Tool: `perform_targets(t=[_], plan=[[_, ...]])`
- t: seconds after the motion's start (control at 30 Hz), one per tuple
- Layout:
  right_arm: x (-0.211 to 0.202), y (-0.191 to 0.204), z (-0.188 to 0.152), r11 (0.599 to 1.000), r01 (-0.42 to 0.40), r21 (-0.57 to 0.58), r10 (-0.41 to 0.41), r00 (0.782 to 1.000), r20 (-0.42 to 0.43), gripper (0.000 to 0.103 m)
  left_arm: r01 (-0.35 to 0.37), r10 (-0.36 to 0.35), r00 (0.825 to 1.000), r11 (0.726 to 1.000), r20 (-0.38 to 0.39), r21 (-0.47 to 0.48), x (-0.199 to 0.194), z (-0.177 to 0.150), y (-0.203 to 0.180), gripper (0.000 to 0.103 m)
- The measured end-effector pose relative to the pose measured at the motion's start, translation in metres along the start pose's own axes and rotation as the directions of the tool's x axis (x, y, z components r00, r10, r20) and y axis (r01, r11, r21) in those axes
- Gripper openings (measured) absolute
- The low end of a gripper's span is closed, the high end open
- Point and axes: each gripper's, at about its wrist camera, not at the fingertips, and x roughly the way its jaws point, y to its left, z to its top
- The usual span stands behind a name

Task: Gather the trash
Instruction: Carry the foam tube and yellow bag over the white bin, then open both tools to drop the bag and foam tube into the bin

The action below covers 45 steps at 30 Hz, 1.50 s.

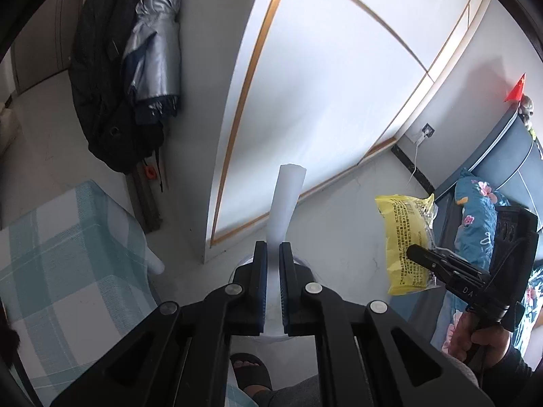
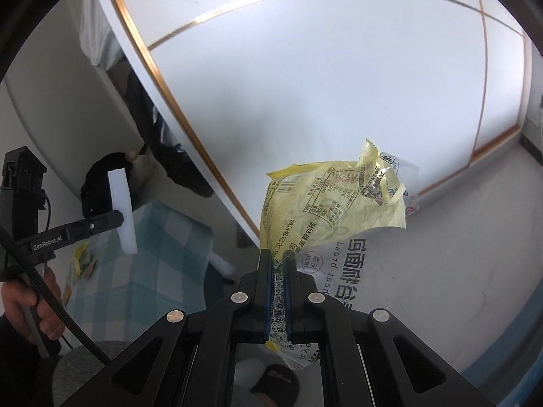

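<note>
Pinching tight: left tool (image 1: 273, 249) on smooth white foam strip (image 1: 285, 200), right tool (image 2: 277, 258) on crinkled yellow plastic wrapper (image 2: 325, 203).

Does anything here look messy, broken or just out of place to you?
Mostly the trash itself. The right gripper pinches a crumpled, torn-open yellow wrapper; the left gripper clamps a white foam strip. More yellow litter lies on the checked tablecloth. Nothing looks spilled or broken.
</note>
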Motion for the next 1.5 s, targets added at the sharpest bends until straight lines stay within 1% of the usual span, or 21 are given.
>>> perform_targets(t=[0.1, 0.17, 0.33, 0.4, 0.47, 0.5, 0.53, 0.6, 0.7, 0.73, 0.87, 0.93, 1.03, 1.07, 1.13, 1.2, 1.3, 1.37, 1.43, 1.5], plan=[[0.017, -0.009, -0.008, 0.999, -0.026, 0.020, 0.027, 0.999, -0.024, 0.006, 0.013, -0.011, 0.998, 0.999, -0.054, 0.030, 0.028, -0.004, -0.006, 0.003], [0.033, -0.015, -0.016, 0.998, -0.043, 0.037, 0.045, 0.998, -0.054, 0.006, 0.016, -0.013, 0.996, 0.999, -0.087, 0.032, 0.043, -0.006, -0.008, 0.003], [0.068, -0.029, -0.037, 0.994, -0.065, 0.089, 0.076, 0.989, -0.124, 0.006, 0.034, -0.024, 0.982, 0.998, -0.189, 0.050, 0.084, -0.008, -0.012, 0.003], [0.083, -0.034, -0.046, 0.992, -0.069, 0.104, 0.085, 0.984, -0.157, 0.006, 0.053, -0.042, 0.968, 0.998, -0.246, 0.042, 0.097, -0.008, -0.013, 0.003], [0.098, -0.041, -0.054, 0.990, -0.073, 0.122, 0.095, 0.977, -0.189, 0.006, 0.069, -0.056, 0.957, 0.997, -0.286, 0.035, 0.106, -0.009, -0.015, 0.003], [0.104, -0.043, -0.057, 0.988, -0.077, 0.131, 0.102, 0.975, -0.199, 0.006, 0.083, -0.069, 0.947, 0.996, -0.313, 0.033, 0.114, -0.009, -0.016, 0.003], [0.110, -0.047, -0.061, 0.986, -0.084, 0.144, 0.113, 0.972, -0.205, 0.006, 0.089, -0.075, 0.942, 0.996, -0.328, 0.029, 0.118, -0.009, -0.016, 0.003], [0.121, -0.051, -0.067, 0.983, -0.087, 0.163, 0.124, 0.966, -0.227, 0.006, 0.105, -0.092, 0.923, 0.994, -0.374, 0.015, 0.133, -0.010, -0.017, 0.003], [0.136, -0.055, -0.075, 0.980, -0.084, 0.178, 0.129, 0.957, -0.261, 0.006, 0.109, -0.098, 0.900, 0.994, -0.424, 0.002, 0.149, -0.010, -0.019, 0.003], [0.140, -0.056, -0.077, 0.980, -0.080, 0.181, 0.128, 0.954, -0.271, 0.006, 0.111, -0.103, 0.886, 0.994, -0.453, -0.009, 0.158, -0.012, -0.019, 0.003], [0.157, -0.055, -0.089, 0.978, -0.068, 0.199, 0.131, 0.938, -0.321, 0.007, 0.091, -0.096, 0.855, 0.995, -0.510, -0.034, 0.176, -0.018, -0.017, 0.003], [0.164, -0.053, -0.094, 0.977, -0.063, 0.204, 0.131, 0.931, -0.340, 0.007, 0.096, -0.119, 0.839, 0.993, -0.531, -0.072, 0.184, -0.020, -0.015, 0.003], [0.178, -0.048, -0.099, 0.975, -0.059, 0.213, 0.138, 0.916, -0.377, 0.008, 0.084, -0.116, 0.829, 0.993, -0.548, -0.083, 0.188, -0.020, -0.018, 0.003], [0.180, -0.046, -0.100, 0.975, -0.058, 0.215, 0.139, 0.914, -0.382, 0.008, 0.081, -0.113, 0.826, 0.993, -0.552, -0.082, 0.189, -0.019, -0.018, 0.004], [0.186, -0.048, -0.101, 0.974, -0.053, 0.219, 0.139, 0.908, -0.395, 0.009, 0.067, -0.100, 0.828, 0.995, -0.552, -0.081, 0.191, -0.019, -0.018, 0.004], [0.190, -0.048, -0.100, 0.971, -0.051, 0.232, 0.142, 0.908, -0.395, 0.009, 0.048, -0.086, 0.826, 0.995, -0.557, -0.082, 0.194, -0.018, -0.015, 0.005], [0.195, -0.046, -0.095, 0.968, -0.055, 0.245, 0.151, 0.907, -0.392, 0.011, 0.023, -0.076, 0.818, 0.995, -0.570, -0.101, 0.197, -0.021, -0.008, 0.005], [0.196, -0.046, -0.092, 0.968, -0.052, 0.245, 0.147, 0.909, -0.390, 0.019, 0.010, -0.072, 0.816, 0.994, -0.573, -0.112, 0.199, -0.022, -0.005, 0.007], [0.197, -0.046, -0.090, 0.966, -0.047, 0.254, 0.146, 0.910, -0.389, 0.033, -0.001, -0.062, 0.814, 0.994, -0.577, -0.109, 0.199, -0.023, -0.004, 0.007], [0.201, -0.046, -0.093, 0.964, -0.040, 0.262, 0.143, 0.911, -0.387, 0.039, -0.008, -0.055, 0.813, 0.994, -0.579, -0.106, 0.199, -0.023, -0.004, 0.009]])
